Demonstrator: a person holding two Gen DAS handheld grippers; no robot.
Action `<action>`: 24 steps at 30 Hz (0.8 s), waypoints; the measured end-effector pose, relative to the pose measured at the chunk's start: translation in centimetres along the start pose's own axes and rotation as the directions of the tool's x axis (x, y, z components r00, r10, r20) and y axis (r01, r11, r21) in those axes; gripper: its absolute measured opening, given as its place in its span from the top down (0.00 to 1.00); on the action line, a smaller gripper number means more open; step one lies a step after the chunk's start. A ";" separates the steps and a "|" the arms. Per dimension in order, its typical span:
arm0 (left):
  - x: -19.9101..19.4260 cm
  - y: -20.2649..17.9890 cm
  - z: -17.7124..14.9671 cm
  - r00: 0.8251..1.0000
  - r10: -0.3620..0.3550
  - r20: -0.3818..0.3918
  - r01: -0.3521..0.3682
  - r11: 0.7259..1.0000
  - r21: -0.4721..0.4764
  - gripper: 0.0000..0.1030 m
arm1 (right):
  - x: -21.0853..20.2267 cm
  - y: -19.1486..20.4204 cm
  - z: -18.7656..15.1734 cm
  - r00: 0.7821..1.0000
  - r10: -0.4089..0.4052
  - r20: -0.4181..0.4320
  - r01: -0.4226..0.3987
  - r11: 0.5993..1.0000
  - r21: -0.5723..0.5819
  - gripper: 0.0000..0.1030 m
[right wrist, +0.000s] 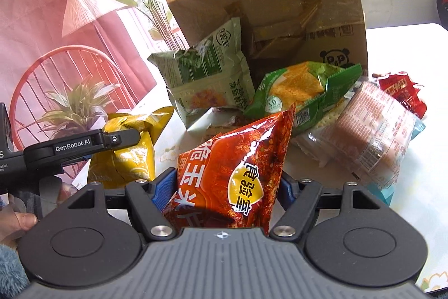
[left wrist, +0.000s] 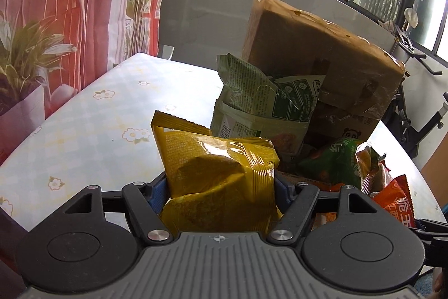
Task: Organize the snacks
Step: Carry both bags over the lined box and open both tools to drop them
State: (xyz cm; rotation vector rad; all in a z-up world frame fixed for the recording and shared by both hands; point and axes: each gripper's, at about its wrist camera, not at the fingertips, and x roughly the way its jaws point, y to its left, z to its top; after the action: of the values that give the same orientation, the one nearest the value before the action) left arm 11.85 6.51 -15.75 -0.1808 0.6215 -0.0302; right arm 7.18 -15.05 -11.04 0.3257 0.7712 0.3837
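Both tools are found loaded. Between the blue pads of the left tool (left wrist: 221, 187) a yellow snack bag (left wrist: 212, 167) is clamped, the jaws standing partly closed on its crumpled lower half; the bag rises upright ahead of the tool. Between the pads of the right tool (right wrist: 228, 187) an orange-red snack bag (right wrist: 238, 167) is gripped in like fashion, its pointed corner directed up and forward.

Progress is judged to be early. A cardboard box (right wrist: 280, 4) lies tipped on its side beyond both tools, its opening turned toward them. Two pale green bags (right wrist: 207, 74) are stacked at its mouth. A bright green bag (right wrist: 302, 86), a clear-wrapped packet of crackers (right wrist: 372, 131) and a red packet (right wrist: 400, 88) lie loose on the tabletop (left wrist: 84, 131) ahead and to the right of the right tool. No sorted rows or groups are seen; most of the snacks remain in a heap.

Both tools are angled downward toward the tabletop, side by side. In the right wrist view the left tool is seen from the side, just left of the right tool, with the yellow bag held clear of the heap. A thumb (right wrist: 19, 223) is visible at that view's left edge.
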 end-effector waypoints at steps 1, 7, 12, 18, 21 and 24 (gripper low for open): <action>-0.4 -0.3 -0.1 1.000 0.004 0.013 -0.004 1.000 0.008 0.28 | -0.3 0.1 0.0 1.000 0.000 0.014 0.000 1.000 -0.003 0.29; -1.7 -1.3 0.2 0.998 0.004 0.066 -0.008 0.998 0.061 0.27 | -2.0 0.4 0.2 0.995 -0.012 0.100 0.014 1.000 -0.020 0.29; -2.2 -1.9 1.5 0.993 0.019 0.117 -0.032 0.993 0.110 0.27 | -3.3 0.5 0.6 0.986 -0.018 0.168 0.028 0.998 -0.057 0.29; -3.1 -2.9 3.8 0.978 -0.023 0.209 -0.007 0.990 0.143 0.27 | -4.7 -0.4 2.3 0.968 -0.022 0.249 0.041 0.997 -0.070 0.29; -3.2 -3.6 5.1 0.970 -0.043 0.241 0.002 0.986 0.166 0.27 | -5.2 -1.3 3.4 0.957 -0.029 0.287 0.045 0.998 -0.048 0.29; -2.8 -4.3 6.5 0.963 -0.049 0.264 0.002 0.984 0.177 0.27 | -5.6 -2.2 4.7 0.943 -0.042 0.329 0.058 0.998 -0.039 0.29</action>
State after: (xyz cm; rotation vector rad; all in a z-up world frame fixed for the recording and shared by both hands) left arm 13.40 3.53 -8.20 -0.0211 0.3433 -0.0840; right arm 7.36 -20.14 -5.38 0.3145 0.4415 0.2899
